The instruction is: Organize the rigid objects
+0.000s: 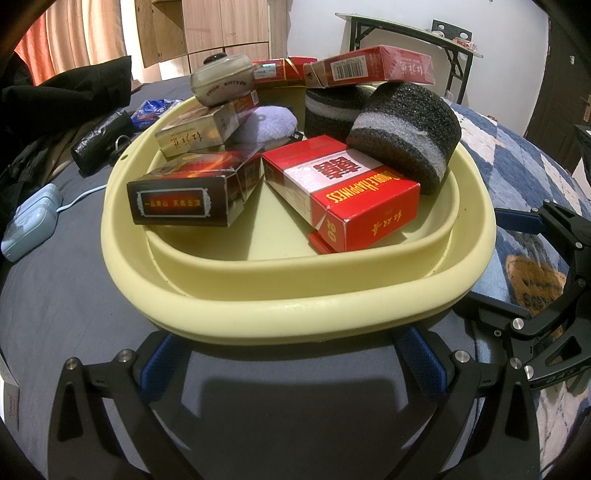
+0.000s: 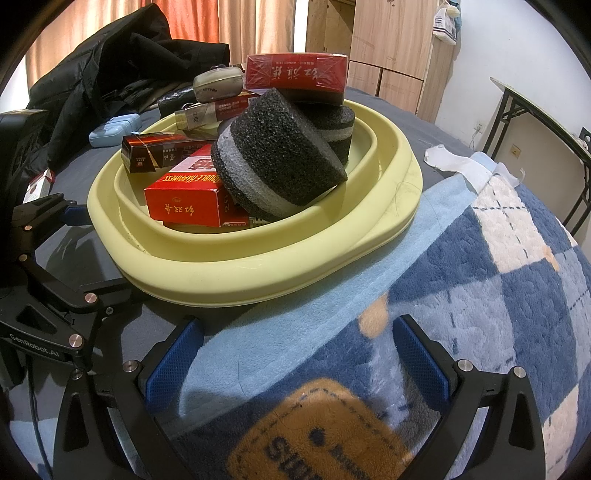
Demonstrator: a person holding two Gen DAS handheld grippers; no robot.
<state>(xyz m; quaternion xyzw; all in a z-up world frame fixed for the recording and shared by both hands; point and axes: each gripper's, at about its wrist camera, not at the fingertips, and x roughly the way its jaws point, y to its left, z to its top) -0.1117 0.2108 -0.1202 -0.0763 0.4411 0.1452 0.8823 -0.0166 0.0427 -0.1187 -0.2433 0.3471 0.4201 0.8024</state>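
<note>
Both grippers, left [image 1: 291,363] and right [image 2: 293,354], gape empty near the basin [image 1: 295,306]; its light, stiff red box [image 1: 343,195] suits a side grip.

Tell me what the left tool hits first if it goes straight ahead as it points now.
Most likely the near rim of the yellow basin. The left tool is open, its fingers just short of that rim, nothing between them. Depth is uncertain; a slightly higher line would reach the red Double Happiness box instead.

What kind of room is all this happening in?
Most likely a bedroom. The yellow basin of boxes sits on what looks like a bed, with a fleecy blue checked blanket spread beside it. Wooden wardrobe doors and curtains stand behind, and a dark jacket lies heaped nearby.
</note>
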